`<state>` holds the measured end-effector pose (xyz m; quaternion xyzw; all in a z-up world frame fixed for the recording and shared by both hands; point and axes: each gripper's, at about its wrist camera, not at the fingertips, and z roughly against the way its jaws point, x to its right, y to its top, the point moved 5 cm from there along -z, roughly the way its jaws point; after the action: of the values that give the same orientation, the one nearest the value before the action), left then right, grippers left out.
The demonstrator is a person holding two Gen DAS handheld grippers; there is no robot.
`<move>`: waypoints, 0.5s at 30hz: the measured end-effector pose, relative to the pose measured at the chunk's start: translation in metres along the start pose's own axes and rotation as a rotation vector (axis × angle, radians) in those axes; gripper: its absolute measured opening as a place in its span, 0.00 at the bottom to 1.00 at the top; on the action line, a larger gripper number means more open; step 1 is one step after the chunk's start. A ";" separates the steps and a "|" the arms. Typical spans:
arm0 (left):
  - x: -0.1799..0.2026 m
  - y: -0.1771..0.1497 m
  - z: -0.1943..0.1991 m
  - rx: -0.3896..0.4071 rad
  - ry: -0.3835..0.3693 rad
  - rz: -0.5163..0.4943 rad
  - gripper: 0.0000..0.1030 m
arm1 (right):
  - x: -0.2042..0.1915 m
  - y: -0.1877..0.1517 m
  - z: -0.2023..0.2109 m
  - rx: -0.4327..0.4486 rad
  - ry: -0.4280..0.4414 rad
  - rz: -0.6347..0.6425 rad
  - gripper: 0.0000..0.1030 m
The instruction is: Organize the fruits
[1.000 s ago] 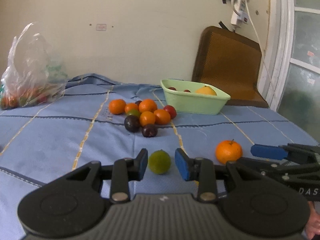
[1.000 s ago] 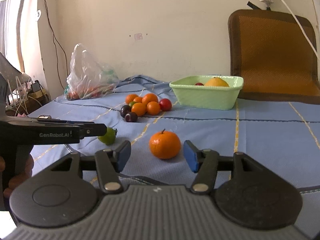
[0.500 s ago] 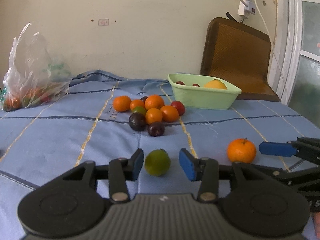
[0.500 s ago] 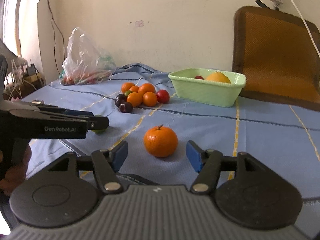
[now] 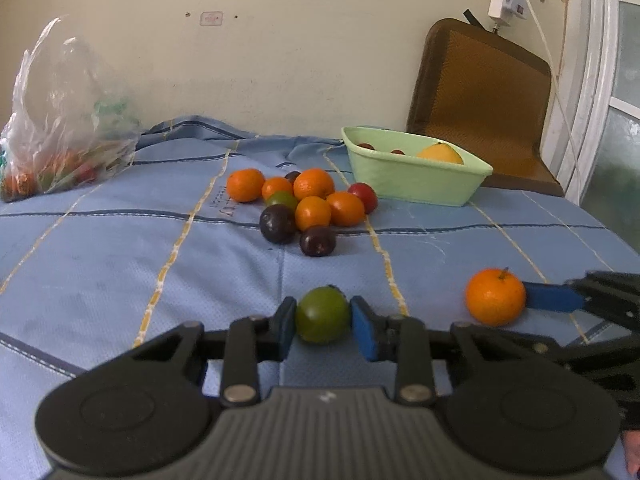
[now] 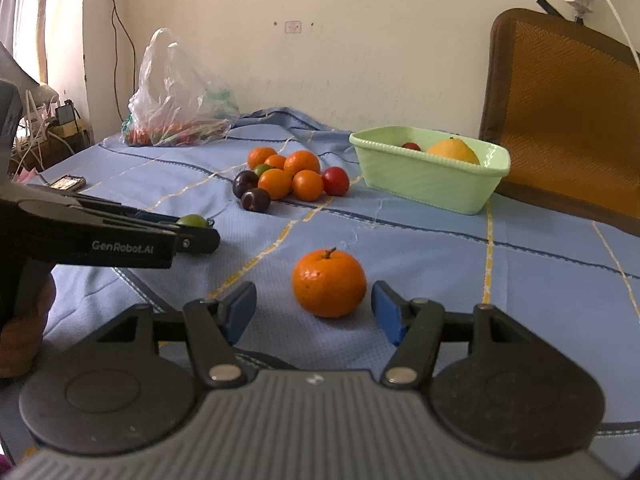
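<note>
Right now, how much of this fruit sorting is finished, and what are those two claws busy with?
Barely begun. The green basket holds a yellow fruit and a few small red ones. The left gripper has just closed on a green fruit. The right gripper, closing in, straddles a lone orange without touching it. The fruit pile on the blue cloth is left.

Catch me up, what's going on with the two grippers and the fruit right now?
A person holds a gripper in each hand over a blue cloth. The left gripper has just closed on a green fruit, which lies low against the cloth. The right gripper has been closing around a lone orange, but its pads do not touch it yet. A pile of fruit waits further back, beside a green basket already holding a few pieces.
</note>
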<state>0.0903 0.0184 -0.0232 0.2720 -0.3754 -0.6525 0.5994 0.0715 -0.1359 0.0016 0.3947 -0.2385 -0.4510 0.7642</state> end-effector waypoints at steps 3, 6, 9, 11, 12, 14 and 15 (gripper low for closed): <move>0.005 0.002 0.002 -0.012 -0.068 0.034 0.28 | 0.002 0.001 0.000 0.004 -0.026 0.003 0.41; 0.015 0.012 0.001 -0.002 -0.099 0.025 0.28 | 0.009 0.002 0.000 0.008 0.000 -0.046 0.41; 0.022 0.029 -0.008 0.001 -0.134 0.026 0.28 | 0.018 0.008 0.000 0.041 -0.001 -0.088 0.41; 0.027 0.048 -0.017 0.016 -0.141 0.018 0.28 | 0.029 0.018 -0.001 0.074 -0.006 -0.112 0.41; 0.029 0.057 -0.022 0.028 -0.143 0.014 0.28 | 0.035 0.024 -0.002 0.090 -0.014 -0.121 0.41; 0.034 0.080 -0.035 0.056 -0.145 0.006 0.28 | 0.050 0.038 -0.008 0.119 -0.029 -0.141 0.41; 0.036 0.092 -0.044 0.064 -0.151 0.004 0.29 | 0.056 0.046 -0.012 0.130 -0.035 -0.152 0.41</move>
<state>0.1739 -0.0247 0.0300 0.2403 -0.4409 -0.6576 0.5616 0.1299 -0.1680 0.0329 0.4524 -0.2500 -0.4981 0.6963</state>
